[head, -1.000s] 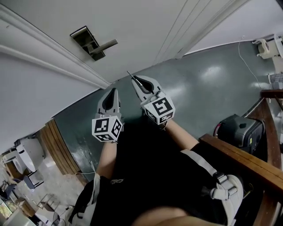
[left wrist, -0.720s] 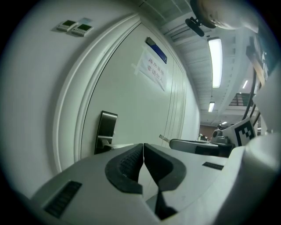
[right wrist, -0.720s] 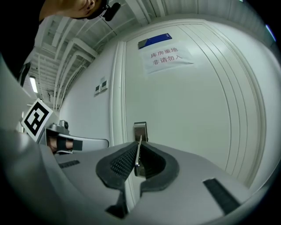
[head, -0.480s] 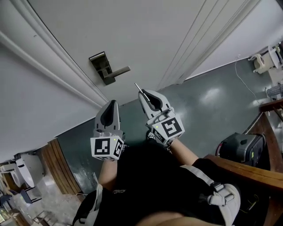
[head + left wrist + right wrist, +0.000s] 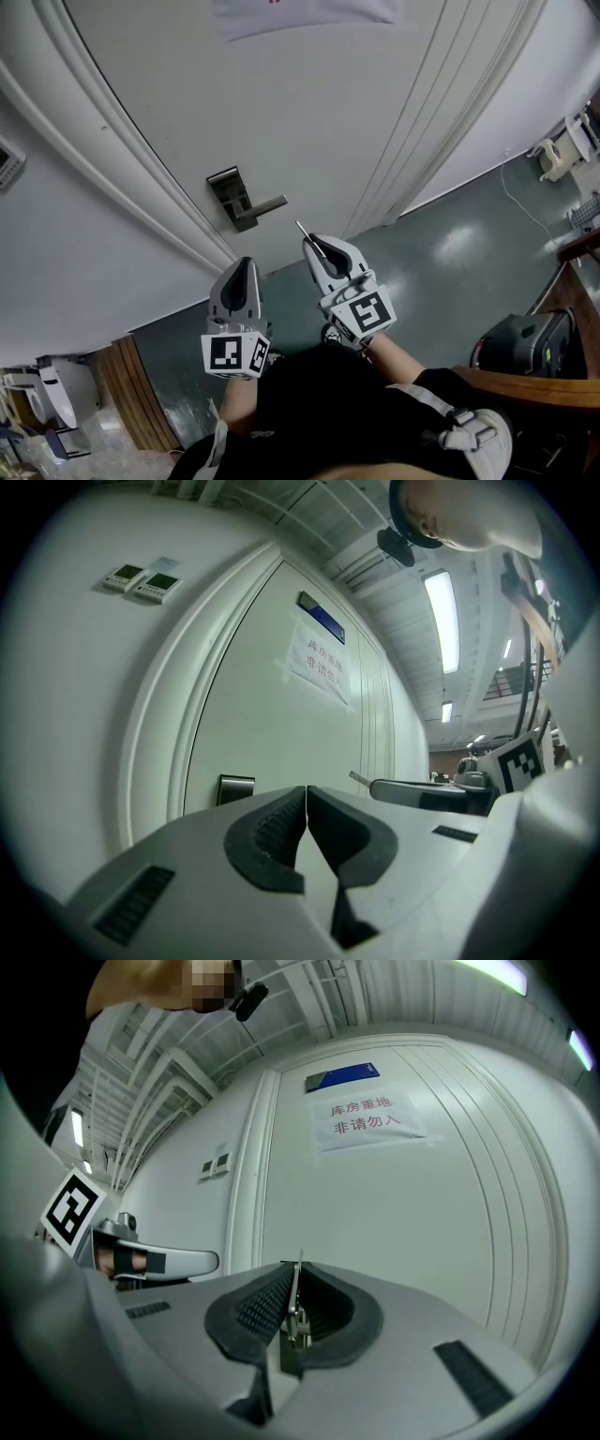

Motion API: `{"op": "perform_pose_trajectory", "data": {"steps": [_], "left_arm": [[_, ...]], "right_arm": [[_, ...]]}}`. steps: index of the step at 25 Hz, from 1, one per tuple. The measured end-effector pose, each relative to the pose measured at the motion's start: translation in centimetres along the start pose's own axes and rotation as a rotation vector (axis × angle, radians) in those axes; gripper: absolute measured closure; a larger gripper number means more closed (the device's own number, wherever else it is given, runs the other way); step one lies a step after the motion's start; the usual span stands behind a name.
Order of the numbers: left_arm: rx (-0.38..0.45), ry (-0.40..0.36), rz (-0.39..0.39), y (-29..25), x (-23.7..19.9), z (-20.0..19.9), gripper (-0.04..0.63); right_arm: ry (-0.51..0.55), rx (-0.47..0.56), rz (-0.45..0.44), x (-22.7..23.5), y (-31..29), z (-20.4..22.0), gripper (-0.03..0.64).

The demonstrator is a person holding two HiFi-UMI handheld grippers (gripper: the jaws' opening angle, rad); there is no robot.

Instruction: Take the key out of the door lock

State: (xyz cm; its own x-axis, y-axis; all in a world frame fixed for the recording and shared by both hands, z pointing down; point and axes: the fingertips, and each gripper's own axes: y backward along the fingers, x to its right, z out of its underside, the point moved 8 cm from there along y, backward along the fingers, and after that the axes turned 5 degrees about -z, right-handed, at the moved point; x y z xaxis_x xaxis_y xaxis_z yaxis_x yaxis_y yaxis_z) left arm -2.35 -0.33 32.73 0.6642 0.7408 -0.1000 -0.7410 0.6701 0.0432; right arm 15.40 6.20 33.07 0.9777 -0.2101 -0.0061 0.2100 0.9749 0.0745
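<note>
right gripper: right gripper (image 5: 313, 242) had its jaws nearly together, clamped on the key.
key: thin silver metal key (image 5: 295, 1290) sat edge-on between the pads, its tip poking out ahead, apart from the door.
lock: dark metal lock plate with lever handle (image 5: 235, 194) sat on the white panelled door (image 5: 309, 122), at 10 o'clock from the right gripper in the head view; no key showed in it.
left gripper: left gripper (image 5: 306, 797) had its jaws pressed together on nothing, at 8 o'clock from the right one.
progress: removal looked done; judged left: only carrying the key off.
</note>
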Motion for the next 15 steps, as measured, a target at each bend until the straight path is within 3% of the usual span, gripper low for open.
{"op": "perform_pose_trajectory", "data": {"steps": [15], "left_arm": [[0.009, 0.016, -0.011, 0.16, 0.25, 0.02, 0.571]], "right_arm": [[0.036, 0.032, -0.022, -0.03, 0.59, -0.61, 0.586]]}}
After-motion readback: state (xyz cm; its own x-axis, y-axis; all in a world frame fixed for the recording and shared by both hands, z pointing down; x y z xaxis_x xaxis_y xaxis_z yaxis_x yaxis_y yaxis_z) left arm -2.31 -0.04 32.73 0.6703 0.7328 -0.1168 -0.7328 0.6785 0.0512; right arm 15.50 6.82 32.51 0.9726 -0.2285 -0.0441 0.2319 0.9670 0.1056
